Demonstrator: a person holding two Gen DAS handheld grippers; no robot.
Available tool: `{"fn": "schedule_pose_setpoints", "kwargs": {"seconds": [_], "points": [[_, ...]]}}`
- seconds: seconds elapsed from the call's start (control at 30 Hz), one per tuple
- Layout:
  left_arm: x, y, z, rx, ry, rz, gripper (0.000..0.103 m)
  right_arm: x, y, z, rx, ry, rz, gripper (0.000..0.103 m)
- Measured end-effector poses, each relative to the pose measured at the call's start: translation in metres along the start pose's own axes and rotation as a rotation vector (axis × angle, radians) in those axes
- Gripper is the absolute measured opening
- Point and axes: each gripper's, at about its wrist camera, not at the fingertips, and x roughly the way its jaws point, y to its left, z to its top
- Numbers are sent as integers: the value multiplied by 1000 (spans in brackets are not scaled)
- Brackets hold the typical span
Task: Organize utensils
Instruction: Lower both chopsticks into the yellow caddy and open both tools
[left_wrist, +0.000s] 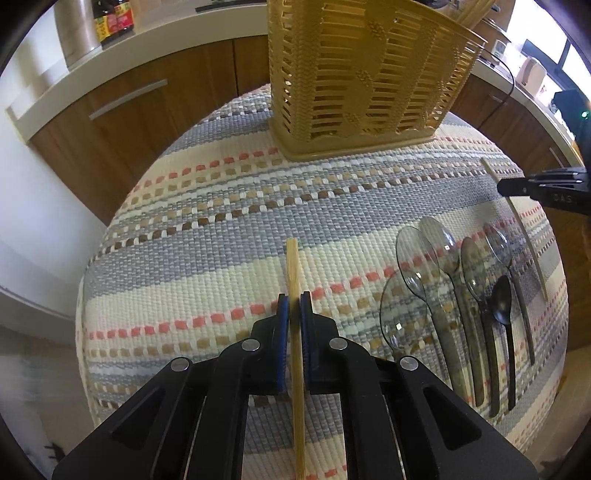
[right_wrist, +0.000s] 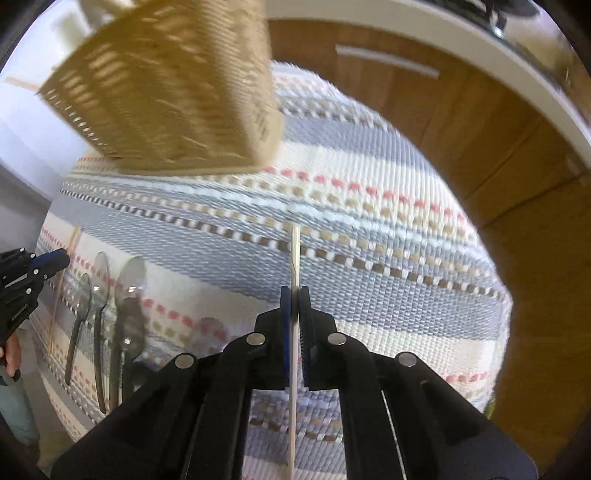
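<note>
My left gripper (left_wrist: 294, 297) is shut on a bamboo chopstick (left_wrist: 292, 266) that points away over the striped woven mat (left_wrist: 221, 206). My right gripper (right_wrist: 294, 291) is shut on a pale chopstick (right_wrist: 295, 251); this view is motion-blurred. A tan slatted utensil basket (left_wrist: 369, 74) stands upright at the mat's far side, and it shows again as the basket (right_wrist: 166, 85). Several clear and dark plastic spoons (left_wrist: 461, 295) lie side by side between the two grippers. The right gripper (left_wrist: 502, 186) enters the left wrist view at the right edge, holding the pale chopstick (left_wrist: 524, 236).
Wooden cabinet doors (left_wrist: 129, 110) under a white countertop ring the table. Sauce bottles (left_wrist: 112, 18) and a kettle (left_wrist: 532, 72) stand on the counter. A black cable (left_wrist: 506, 92) hangs beside the basket. A person's hand (right_wrist: 11, 354) holds the left gripper (right_wrist: 55, 260).
</note>
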Motion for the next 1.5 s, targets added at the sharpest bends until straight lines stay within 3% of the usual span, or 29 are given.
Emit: {"fn": "schedule_pose_setpoints", "kwargs": {"seconds": [0.07,0.2,0.23,0.4,0.47,0.5,0.53,0.57,0.67,0.8,0.87,0.9,1.1,1.27,1.5], "points": [[4,4,4,-4,23,-29,5,6,-9,1,26,28,37,5],[8,10,11,1,57,-85,17,1,-18,1,35,39,78,28],[9,9,11,13,71,-91,19,1,-21,1,33,42,80,28],[13,2,19,69,117,-57,19,1,-13,-13,-8,67,56,28],[15,-5,21,101,127,-22,19,0,-1,-20,-32,71,27,20],[16,-11,20,113,126,0,17,-1,3,-22,-47,68,3,9],[16,-16,20,132,121,33,14,-11,14,-30,-63,69,-21,5],[17,-20,19,145,113,60,4,-13,19,-33,-77,69,-23,5],[14,-21,19,96,70,33,4,-19,31,-37,-98,48,-14,4],[-17,-15,15,69,-54,-16,4,-46,38,-43,-109,-23,23,4],[-49,-15,15,61,-174,11,4,-74,41,-45,-127,-95,45,4],[-75,-15,15,57,-274,17,4,-81,41,-46,-132,-117,50,4],[-167,-13,28,5,-618,-79,4,-140,36,-33,-112,-308,104,4],[-200,-22,61,-15,-811,-150,4,-190,35,-13,-82,-485,151,4],[-211,-38,101,-48,-955,-170,4,-235,36,32,-68,-731,146,4]]}}
